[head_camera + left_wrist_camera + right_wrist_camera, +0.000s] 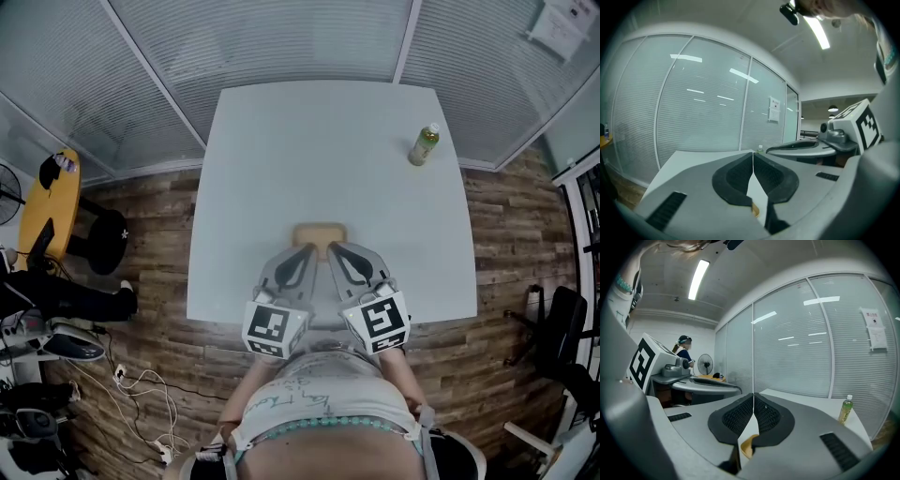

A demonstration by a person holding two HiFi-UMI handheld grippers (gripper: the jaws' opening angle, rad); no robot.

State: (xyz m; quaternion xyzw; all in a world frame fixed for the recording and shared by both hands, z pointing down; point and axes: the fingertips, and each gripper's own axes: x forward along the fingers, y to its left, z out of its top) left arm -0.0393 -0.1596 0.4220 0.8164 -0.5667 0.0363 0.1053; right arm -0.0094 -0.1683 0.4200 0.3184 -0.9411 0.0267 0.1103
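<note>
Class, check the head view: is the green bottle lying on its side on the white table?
No, the green bottle stands upright, cap up, near the far right edge of the white table.

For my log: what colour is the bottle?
The bottle is yellow-green, white cap; right gripper view shows it best.

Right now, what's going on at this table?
The hand-held left claw and right claw are side by side at the near edge of the white table, both shut on nothing. Their tips point at a tan object; contact is unclear. A green bottle stands upright near the far right corner, apart.
</note>
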